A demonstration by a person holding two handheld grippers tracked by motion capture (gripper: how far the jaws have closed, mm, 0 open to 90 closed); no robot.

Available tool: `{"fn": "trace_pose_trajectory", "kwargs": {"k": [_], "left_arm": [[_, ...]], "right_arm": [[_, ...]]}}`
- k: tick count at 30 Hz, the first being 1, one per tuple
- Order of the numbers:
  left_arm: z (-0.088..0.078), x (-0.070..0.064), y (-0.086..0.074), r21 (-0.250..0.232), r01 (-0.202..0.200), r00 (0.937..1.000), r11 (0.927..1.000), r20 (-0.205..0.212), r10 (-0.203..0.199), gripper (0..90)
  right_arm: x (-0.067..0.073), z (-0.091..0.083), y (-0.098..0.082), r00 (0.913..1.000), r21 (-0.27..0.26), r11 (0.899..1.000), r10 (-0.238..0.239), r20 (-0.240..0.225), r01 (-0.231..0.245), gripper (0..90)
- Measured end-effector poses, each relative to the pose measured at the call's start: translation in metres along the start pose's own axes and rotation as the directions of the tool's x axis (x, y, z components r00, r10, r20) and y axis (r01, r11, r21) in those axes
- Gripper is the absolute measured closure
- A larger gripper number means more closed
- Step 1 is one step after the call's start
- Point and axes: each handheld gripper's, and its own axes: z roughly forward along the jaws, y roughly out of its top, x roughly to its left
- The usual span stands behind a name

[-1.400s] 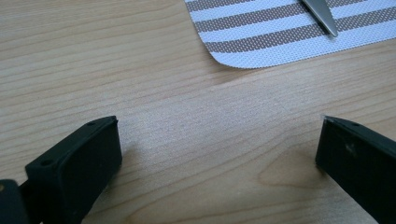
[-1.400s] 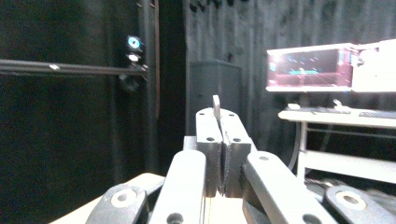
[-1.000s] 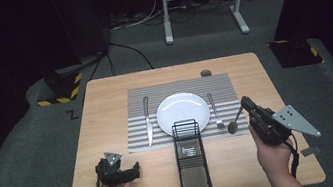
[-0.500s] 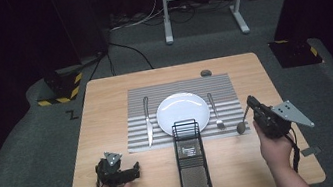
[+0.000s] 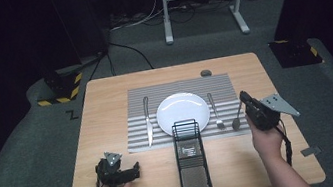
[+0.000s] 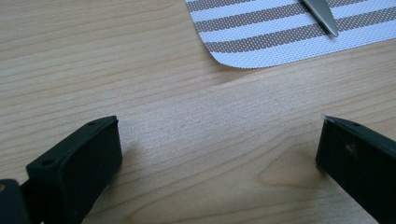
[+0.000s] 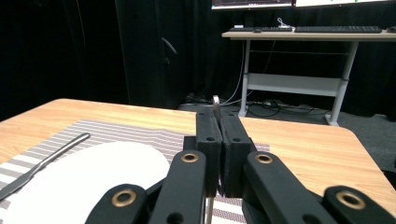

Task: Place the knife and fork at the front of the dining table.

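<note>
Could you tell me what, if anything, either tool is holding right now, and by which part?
The right tool is shut on a spoon, gripping its handle, bowl hanging down over the placemat. The left tool is open and holds nothing.

Wooden table [image 5: 107, 113] bears striped placemat [image 5: 139, 128], wire basket [image 5: 194, 180], perhaps a pebble [image 5: 206, 72].

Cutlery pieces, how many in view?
3. Knife on the placemat left of the plate; fork right of it; spoon held in the right claw. Basket looks empty.
</note>
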Motion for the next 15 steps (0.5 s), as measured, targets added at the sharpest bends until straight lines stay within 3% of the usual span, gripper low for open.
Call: {"fn": "trace_pose_trajectory", "kwargs": {"k": [9, 15], "left_arm": [[0.0, 0.0, 0.0, 0.0, 0.0, 1.0, 1.0, 0.0, 0.0, 0.3], [0.0, 0.0, 0.0, -0.002, 0.0, 1.0, 1.0, -0.005, 0.0, 0.5]], "right_arm": [[-0.003, 0.021, -0.004, 0.9995, -0.015, 1.0, 0.025, 0.021, -0.024, 87.9], [-0.014, 0.05, -0.004, 0.9971, 0.025, 0.997, 0.073, 0.024, -0.073, 87.8]]}}
